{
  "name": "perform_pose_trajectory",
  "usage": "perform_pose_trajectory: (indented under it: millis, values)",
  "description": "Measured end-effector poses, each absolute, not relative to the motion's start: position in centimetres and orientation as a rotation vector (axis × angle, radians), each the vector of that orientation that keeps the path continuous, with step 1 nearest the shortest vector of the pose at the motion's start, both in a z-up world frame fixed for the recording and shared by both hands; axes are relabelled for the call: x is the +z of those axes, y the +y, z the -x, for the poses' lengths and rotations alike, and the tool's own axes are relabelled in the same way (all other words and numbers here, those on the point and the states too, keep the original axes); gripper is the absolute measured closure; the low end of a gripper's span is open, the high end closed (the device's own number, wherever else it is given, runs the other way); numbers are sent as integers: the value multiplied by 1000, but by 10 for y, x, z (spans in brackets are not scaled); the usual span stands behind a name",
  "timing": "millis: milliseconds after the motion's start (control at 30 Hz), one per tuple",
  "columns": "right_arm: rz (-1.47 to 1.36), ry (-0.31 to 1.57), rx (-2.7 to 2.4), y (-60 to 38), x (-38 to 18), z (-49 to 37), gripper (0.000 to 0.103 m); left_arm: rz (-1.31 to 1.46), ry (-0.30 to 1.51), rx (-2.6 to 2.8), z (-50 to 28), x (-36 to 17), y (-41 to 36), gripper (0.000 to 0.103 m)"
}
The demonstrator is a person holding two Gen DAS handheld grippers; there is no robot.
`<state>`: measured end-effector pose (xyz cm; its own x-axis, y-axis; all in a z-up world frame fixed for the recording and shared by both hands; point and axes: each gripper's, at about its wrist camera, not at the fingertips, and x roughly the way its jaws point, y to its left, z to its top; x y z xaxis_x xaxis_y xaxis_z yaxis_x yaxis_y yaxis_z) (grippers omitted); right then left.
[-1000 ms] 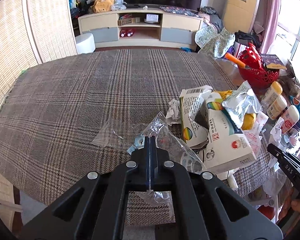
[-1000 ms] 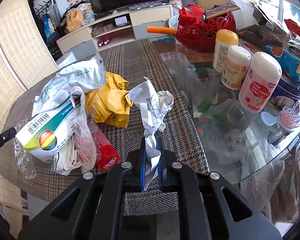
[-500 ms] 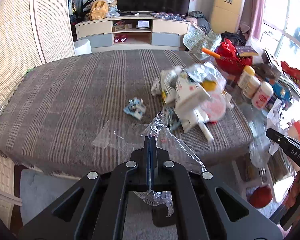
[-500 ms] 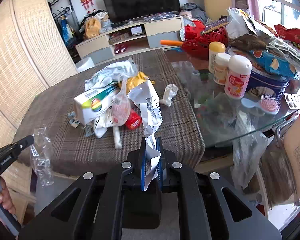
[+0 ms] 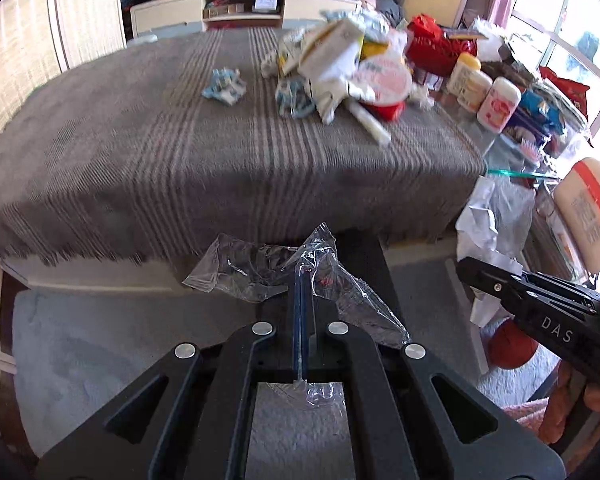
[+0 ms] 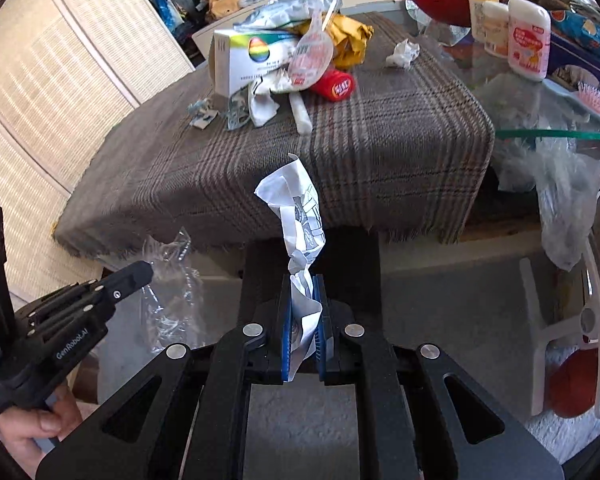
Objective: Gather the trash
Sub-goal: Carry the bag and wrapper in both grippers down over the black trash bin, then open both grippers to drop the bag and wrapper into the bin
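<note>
Both grippers hang clear of the table's front edge: left gripper [image 5: 301,280] pinches a clear plastic wrapper [image 5: 260,268]; right gripper [image 6: 304,292] clamps crumpled printed paper [image 6: 300,216] standing upward.

"DAS" – right tool [image 5: 476,274], "GenRobot.AI" – left tool [image 6: 140,270]

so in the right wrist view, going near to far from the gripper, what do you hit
right gripper shut on the crumpled paper → plaid tablecloth edge → white stick → red cap → yellow wrapper
</note>
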<state>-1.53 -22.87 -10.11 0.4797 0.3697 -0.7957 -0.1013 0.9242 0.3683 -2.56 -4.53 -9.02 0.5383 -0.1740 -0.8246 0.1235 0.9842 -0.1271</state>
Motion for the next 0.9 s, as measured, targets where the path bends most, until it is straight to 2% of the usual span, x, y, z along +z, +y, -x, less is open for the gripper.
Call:
perform_pose_trajectory:
  millis: [367, 700, 833, 867, 900]
  values:
    - [-297, 1224, 275, -213, -175, -12, 92, 54, 1130, -231, 6, -182, -62, 103]
    - [-331, 1255, 269, -204, -206, -31, 89, 58, 1107, -258, -17, -206, -68, 103]
    - [-337, 1256, 261, -208, -207, -39, 88, 70, 1129, -253, -23, -215, -67, 95]
    - [-340, 1259, 258, -208, -208, -41, 87, 68, 1130, -251, -24, -215, -66, 87]
    - [-342, 1259, 252, -210, -208, -41, 74, 64, 1130, -247, -24, -215, -66, 79]
